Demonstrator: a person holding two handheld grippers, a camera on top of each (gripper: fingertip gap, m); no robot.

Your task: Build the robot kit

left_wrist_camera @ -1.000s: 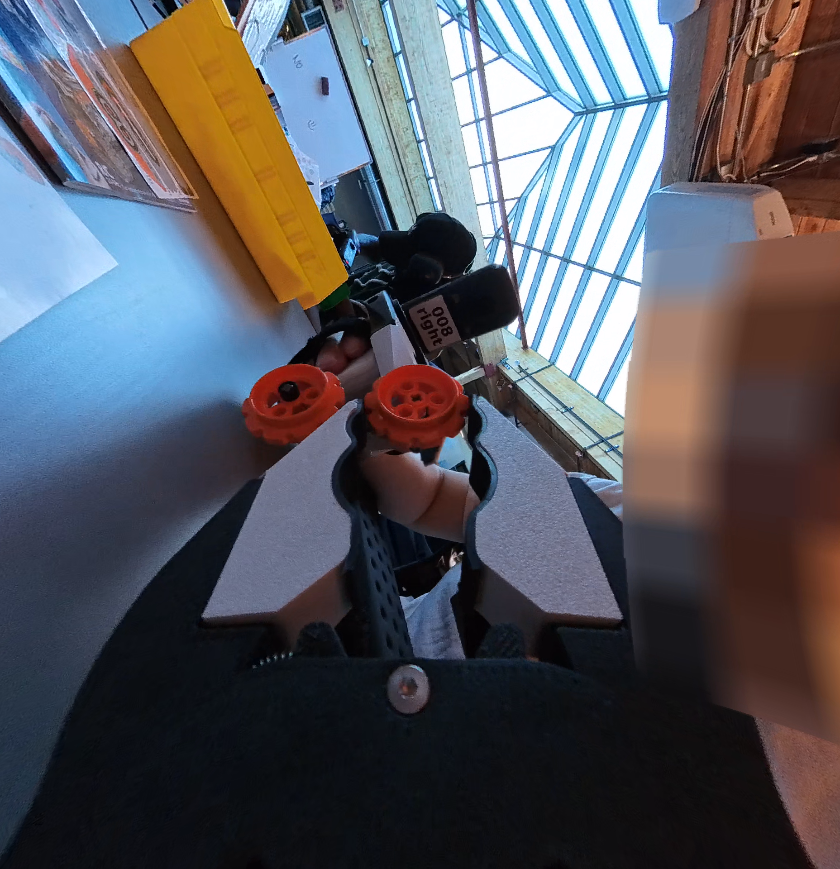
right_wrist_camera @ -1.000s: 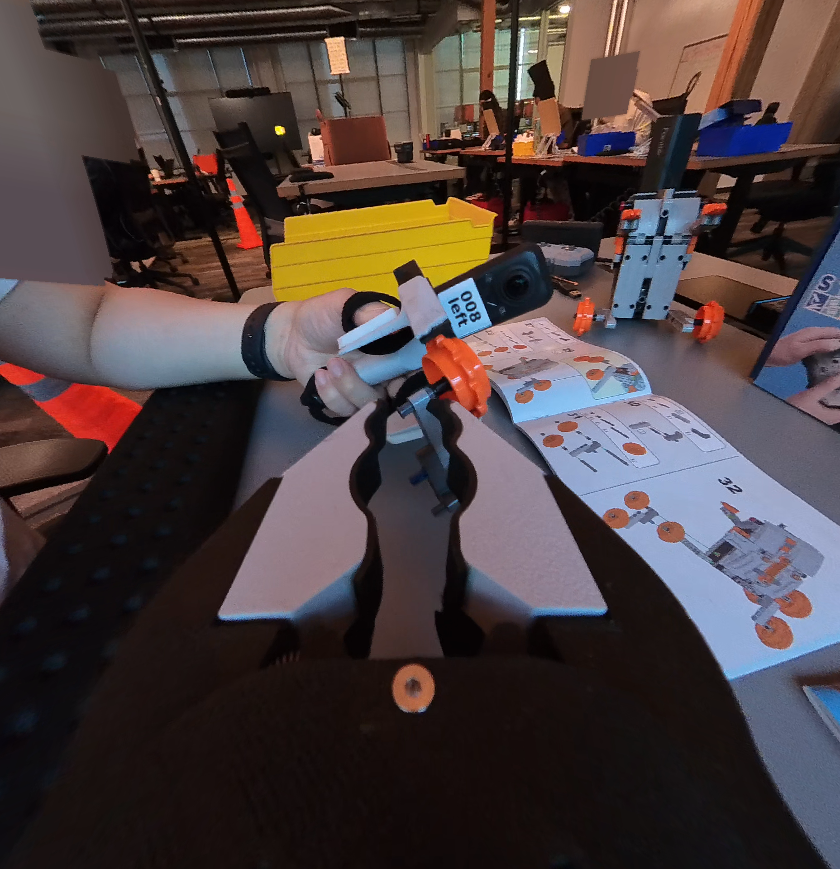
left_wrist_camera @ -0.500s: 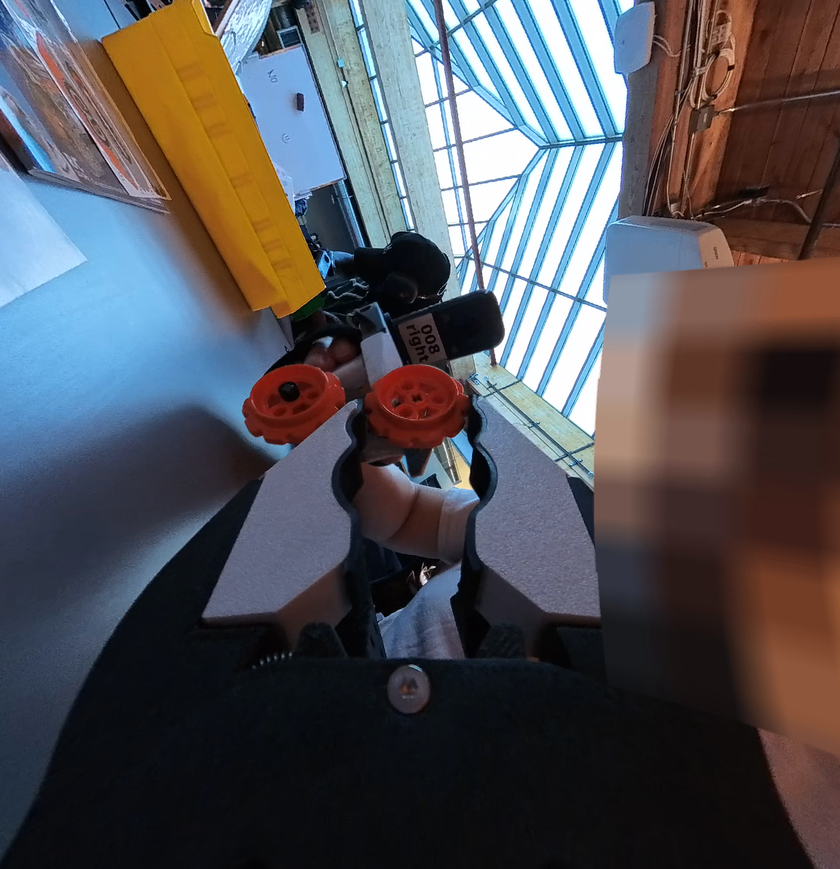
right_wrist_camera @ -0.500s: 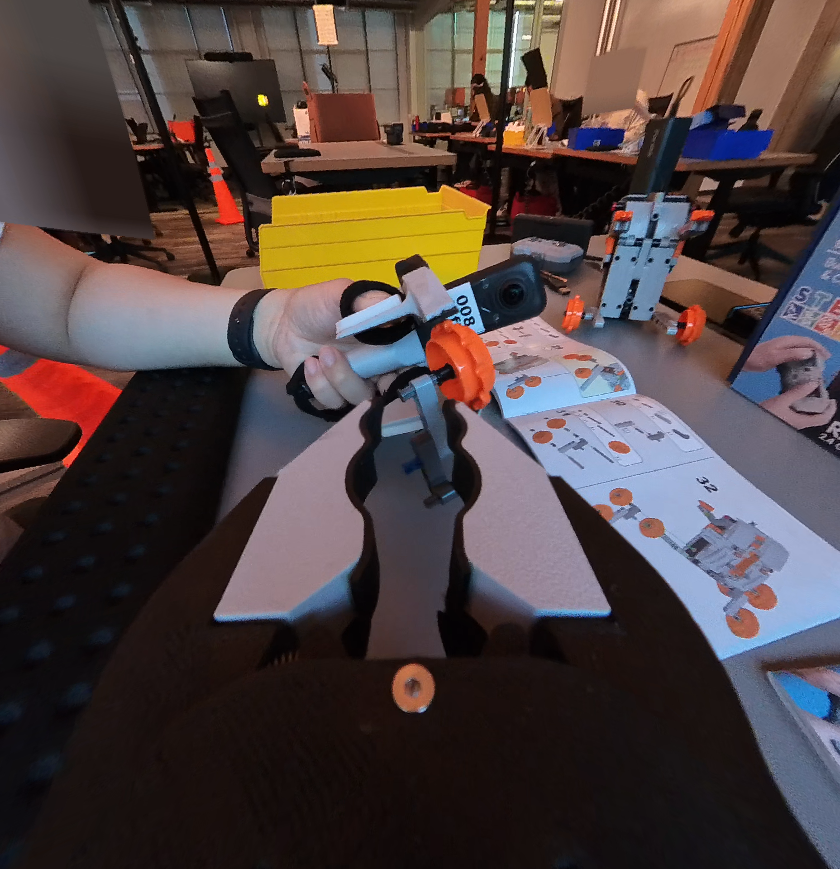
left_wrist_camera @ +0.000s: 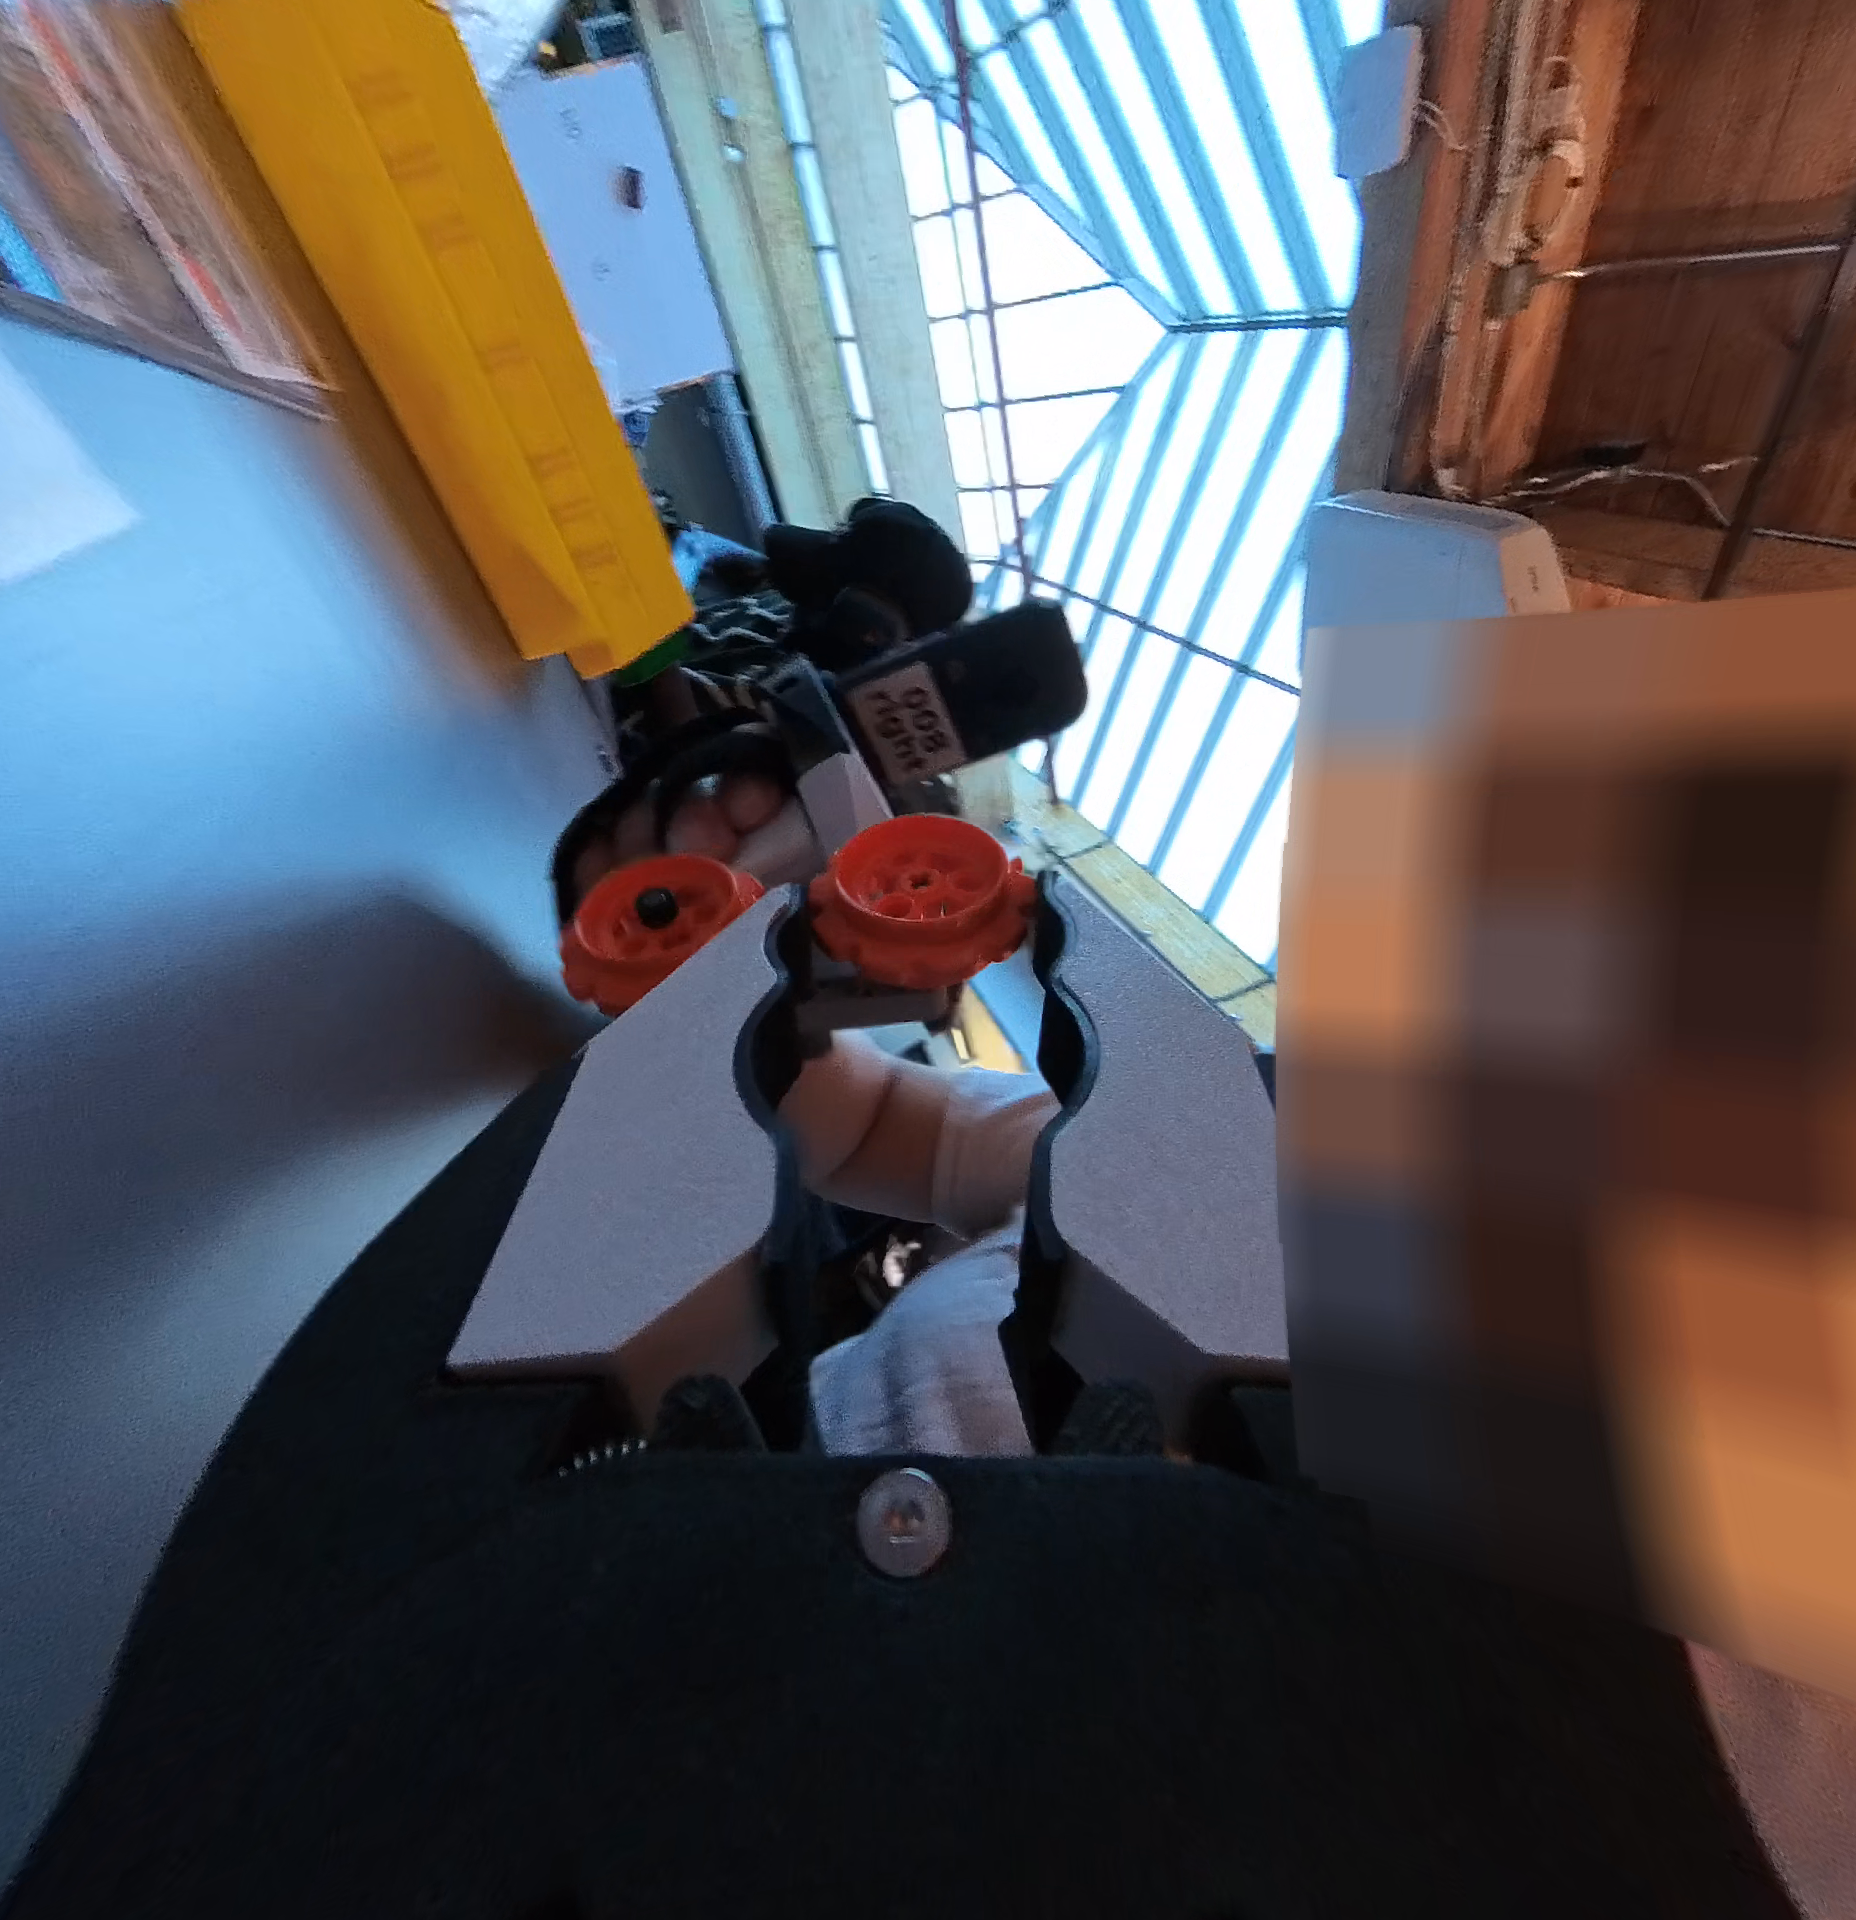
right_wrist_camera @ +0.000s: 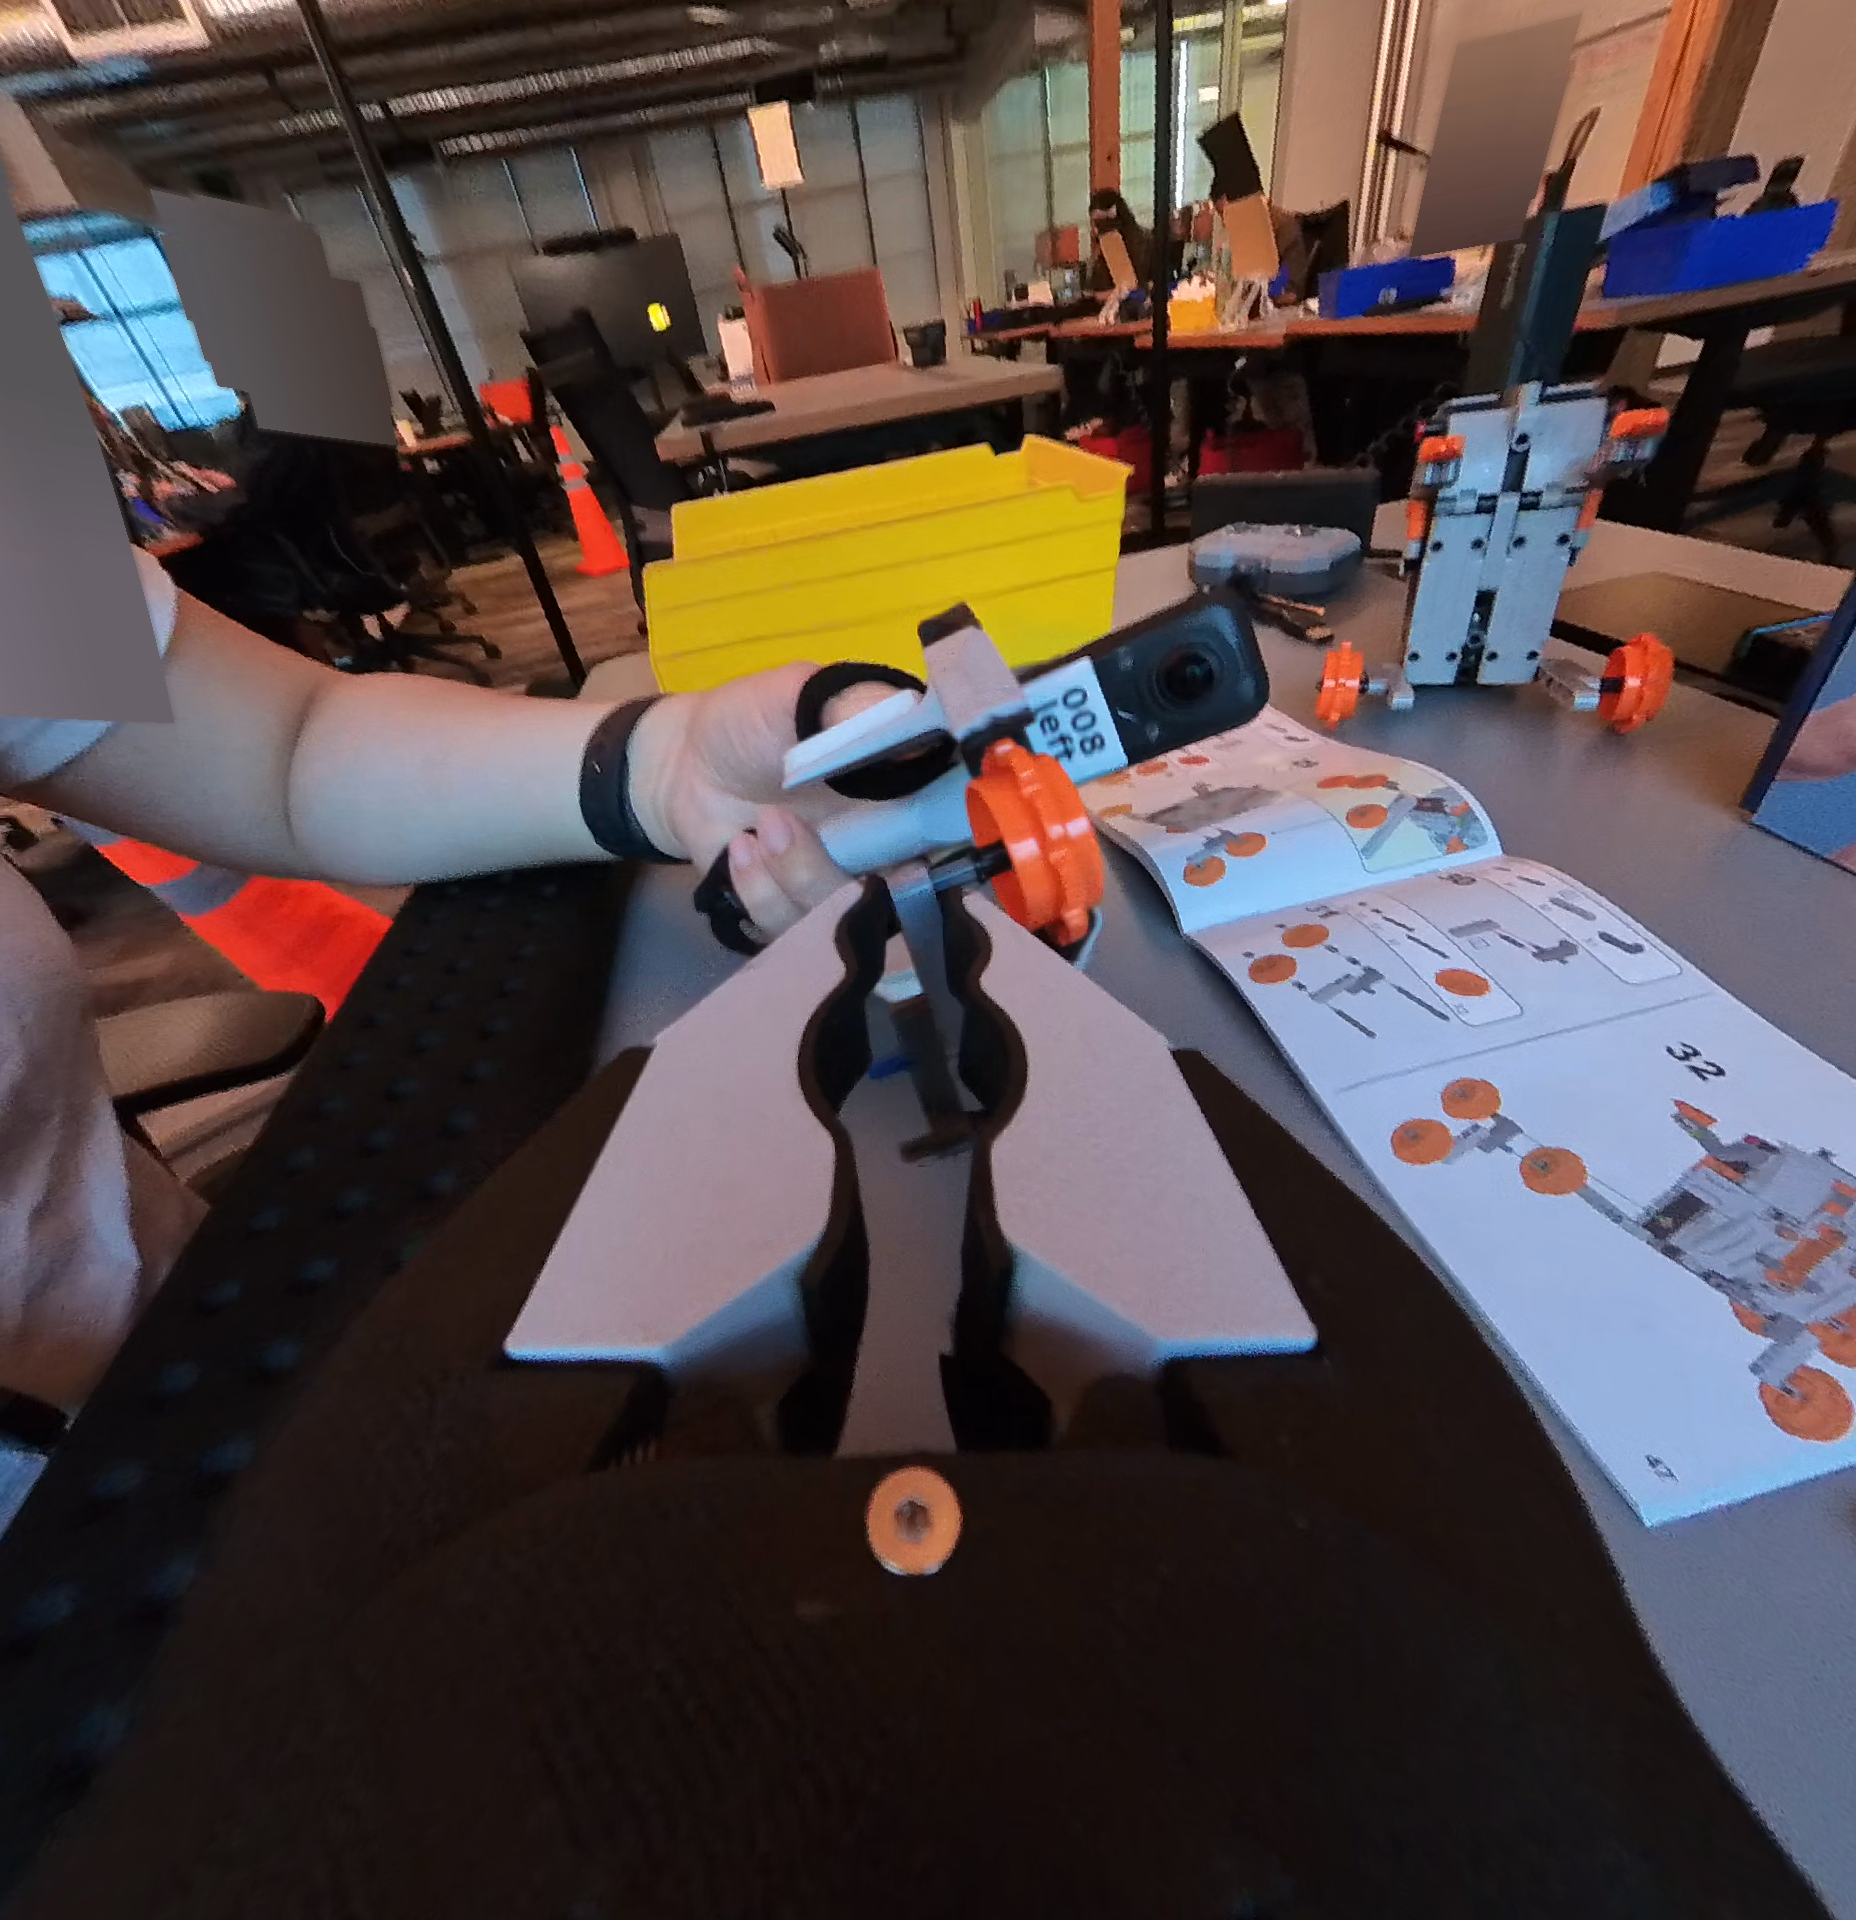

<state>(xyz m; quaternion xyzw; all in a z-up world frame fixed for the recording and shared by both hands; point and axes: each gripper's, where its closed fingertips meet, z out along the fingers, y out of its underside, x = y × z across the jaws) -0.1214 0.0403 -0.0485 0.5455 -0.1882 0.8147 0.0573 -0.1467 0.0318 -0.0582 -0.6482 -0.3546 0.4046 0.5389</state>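
Observation:
Both grippers are held in the air over a grey table [right_wrist_camera: 1526,810], joined on one small brick assembly. My left gripper [left_wrist_camera: 916,902] is shut on an orange wheel [left_wrist_camera: 919,914]. A second orange wheel [left_wrist_camera: 654,930] with a black axle end sits just left of its left finger. My right gripper [right_wrist_camera: 924,920] is shut on a grey beam [right_wrist_camera: 929,997] that stands up between its fingers. A black axle at the beam's top carries an orange wheel [right_wrist_camera: 1033,842]. The left gripper also shows in the right wrist view [right_wrist_camera: 882,769], held in a hand [right_wrist_camera: 726,769], with its tips at that wheel.
A yellow bin [right_wrist_camera: 882,561] stands at the back of the table. An open instruction booklet [right_wrist_camera: 1475,997] lies to the right. A grey and orange brick model [right_wrist_camera: 1495,561] stands behind it, next to a grey controller [right_wrist_camera: 1272,545] and a blue box [right_wrist_camera: 1828,748]. A black perforated mat [right_wrist_camera: 384,1039] lies on the left. The tips of both grippers are at nearly the same place.
Both grippers keep their hold. The left gripper has tilted a little, and the wheel has shifted slightly up and right in the right wrist view. The left wrist view is blurred by motion.

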